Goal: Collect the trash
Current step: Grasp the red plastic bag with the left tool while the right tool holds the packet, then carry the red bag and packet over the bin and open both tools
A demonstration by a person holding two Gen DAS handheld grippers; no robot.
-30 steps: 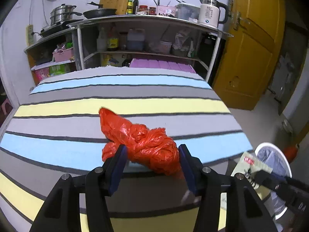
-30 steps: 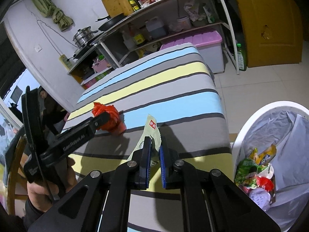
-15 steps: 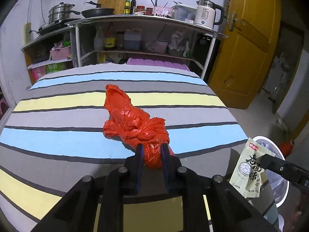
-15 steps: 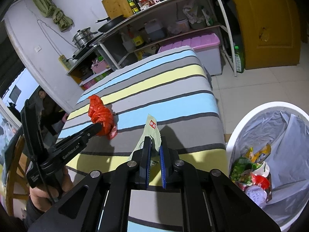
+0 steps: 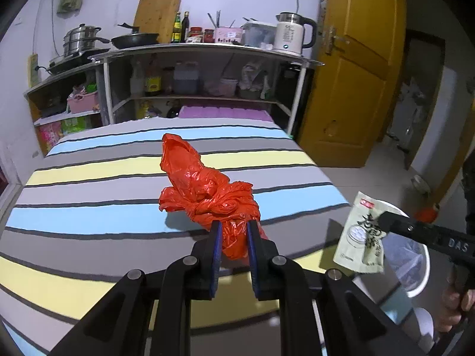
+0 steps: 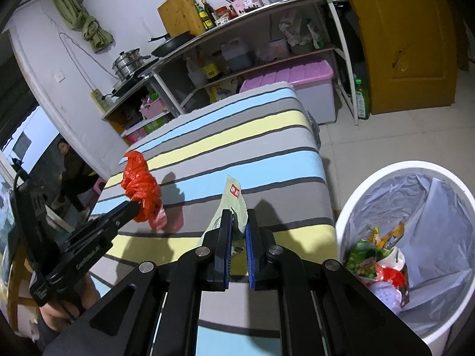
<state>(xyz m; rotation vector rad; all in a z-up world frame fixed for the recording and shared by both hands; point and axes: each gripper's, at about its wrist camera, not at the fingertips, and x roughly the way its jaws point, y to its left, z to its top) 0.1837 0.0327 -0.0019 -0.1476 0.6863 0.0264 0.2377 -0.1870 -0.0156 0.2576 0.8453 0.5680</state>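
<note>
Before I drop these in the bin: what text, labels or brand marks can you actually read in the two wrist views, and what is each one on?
"DAS": raised letters on the right gripper finger.
Large dark characters and a red logo on the green packet: too blurred to read.
Raised lettering on the left gripper arm: too small to make out.
Bottle labels on the shelf: too small.

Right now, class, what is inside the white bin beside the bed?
The white bin holds a clear liner and colourful wrappers and packets heaped low. Whatever lies under that heap is covered.
</note>
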